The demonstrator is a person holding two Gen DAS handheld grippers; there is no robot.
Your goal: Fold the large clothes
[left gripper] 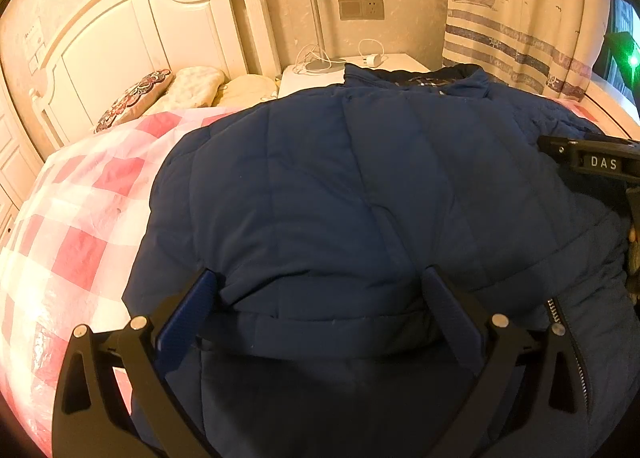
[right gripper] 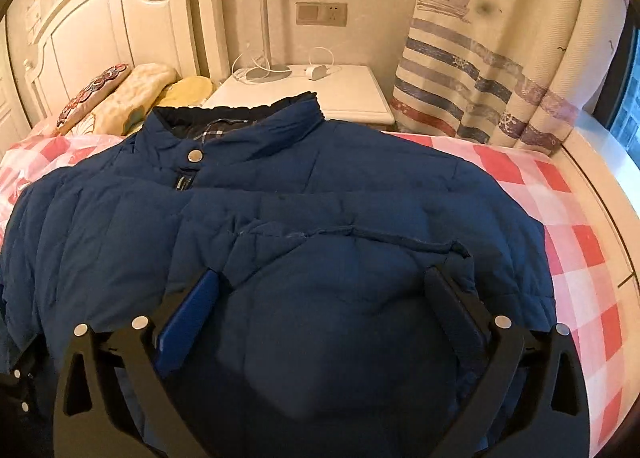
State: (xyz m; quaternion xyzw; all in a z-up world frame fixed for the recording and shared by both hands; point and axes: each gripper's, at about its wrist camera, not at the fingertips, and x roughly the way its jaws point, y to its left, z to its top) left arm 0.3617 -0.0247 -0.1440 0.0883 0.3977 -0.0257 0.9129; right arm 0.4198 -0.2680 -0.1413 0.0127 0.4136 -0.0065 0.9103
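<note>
pink checked bed (right gripper: 568, 193), navy jacket (right gripper: 280, 225), pillows (right gripper: 132, 93)

Navy quilted jacket (right gripper: 304, 193) on bed

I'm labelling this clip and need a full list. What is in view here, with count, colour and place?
jacket: one, dark blue, quilted, spread on the bed, collar toward the nightstand
bed cover: one, pink and white check, under the jacket
pillows: several, patterned and yellowish, by the headboard
headboard: one, white, behind the pillows
nightstand: one, white, between bed and curtain
lamp: one, pale, on the nightstand
charger: one, white, with cable, on the nightstand
wall socket: one, on the wall
curtain: one, boats and stripes, at right
left gripper: black, blue pads, open over the jacket
right gripper: black, blue pads, open over the jacket
</note>
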